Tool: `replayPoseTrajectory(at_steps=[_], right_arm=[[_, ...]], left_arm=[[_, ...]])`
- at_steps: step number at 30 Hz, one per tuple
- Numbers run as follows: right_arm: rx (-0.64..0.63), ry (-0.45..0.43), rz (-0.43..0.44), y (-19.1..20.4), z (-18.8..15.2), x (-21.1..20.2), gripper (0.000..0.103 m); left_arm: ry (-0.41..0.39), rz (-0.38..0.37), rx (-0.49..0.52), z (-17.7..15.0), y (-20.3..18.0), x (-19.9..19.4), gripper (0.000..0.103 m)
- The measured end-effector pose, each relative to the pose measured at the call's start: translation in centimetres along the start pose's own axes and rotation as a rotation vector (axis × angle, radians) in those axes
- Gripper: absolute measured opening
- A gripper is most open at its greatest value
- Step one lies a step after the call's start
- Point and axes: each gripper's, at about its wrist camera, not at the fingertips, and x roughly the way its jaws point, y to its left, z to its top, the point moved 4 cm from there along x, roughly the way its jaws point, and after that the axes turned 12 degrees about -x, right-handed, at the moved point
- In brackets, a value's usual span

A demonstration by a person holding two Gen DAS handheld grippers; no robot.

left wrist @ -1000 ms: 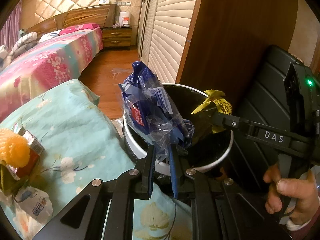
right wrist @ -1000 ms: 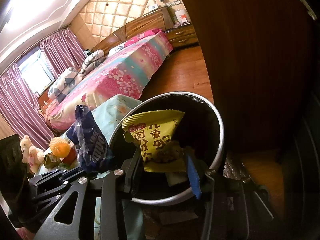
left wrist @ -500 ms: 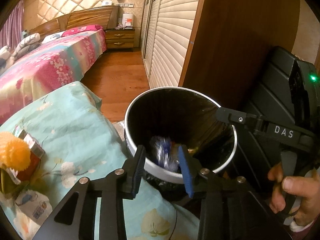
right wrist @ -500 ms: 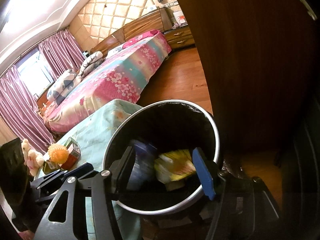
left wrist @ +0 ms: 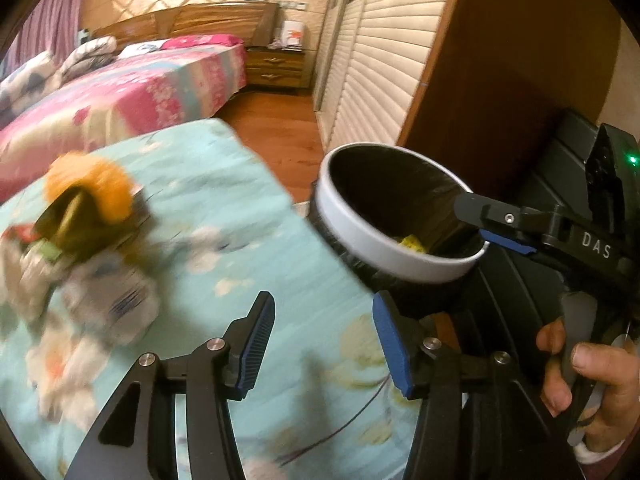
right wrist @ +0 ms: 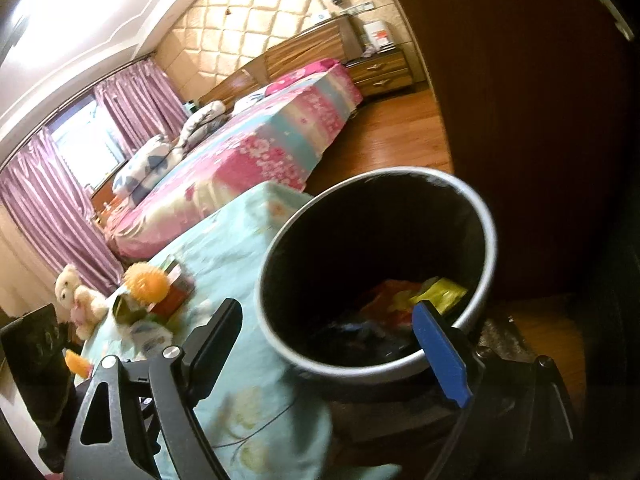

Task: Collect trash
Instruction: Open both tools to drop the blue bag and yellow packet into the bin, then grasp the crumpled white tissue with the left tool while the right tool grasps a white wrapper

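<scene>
A: Where is the trash?

B: Some lies in the bin (right wrist: pixel 486 216), a round white-rimmed bin with a black liner, standing upright just beside the edge of the table (left wrist: pixel 248 208) with the teal flowered cloth. Its mouth faces straight up. In the right wrist view a yellow wrapper (right wrist: pixel 442 292) lies at the bottom with reddish and dark pieces next to it. Its long axis seems to run across the bin toward the right wall, but much of it is behind a blue pad.

A: And from the other camera?

B: Only a sliver of yellow shows over the near rim; the rest of the bin's floor is hidden.

A: The jaws?

B: The left gripper (left wrist: pixel 324 344) hangs over the cloth, jaws opening, nothing between them. The right gripper (right wrist: pixel 332 344) is at the bin's near rim, jaws opening wide, also bare; the trash below is well under them. In the left wrist view a hand (left wrist: pixel 592 380) holds its handle.

A: Anything left on the table?

B: A heap (left wrist: pixel 80 236) at the far left: an orange spiky ball, a small box, pale wrappers. It is motion-blurred in the left view, so I cannot tell the pieces apart or how they point. A plush bear (right wrist: pixel 76 292) sits beyond it.
</scene>
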Motion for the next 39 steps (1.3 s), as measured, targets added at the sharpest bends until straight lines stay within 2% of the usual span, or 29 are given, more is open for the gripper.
replayPoseTrajectory(at_steps=[22, 31, 39], right_arm=[[-0.134, 0.090, 0.165, 11.9, -3.3, 3.7, 0.089], [-0.193, 0.118, 0.221, 16.1, -4.2, 5.4, 0.089], [-0.226, 0.132, 0.238, 18.1, -4.0, 7.0, 0.089]], left_arm=[[-0.092, 0.148, -0.261, -3.5, 11.7, -9.5, 0.051], [-0.119, 0.194, -0.320, -3.5, 14.5, -10.9, 0.051], [-0.125, 0.220, -0.332, -1.8, 17.0, -10.4, 0.051]])
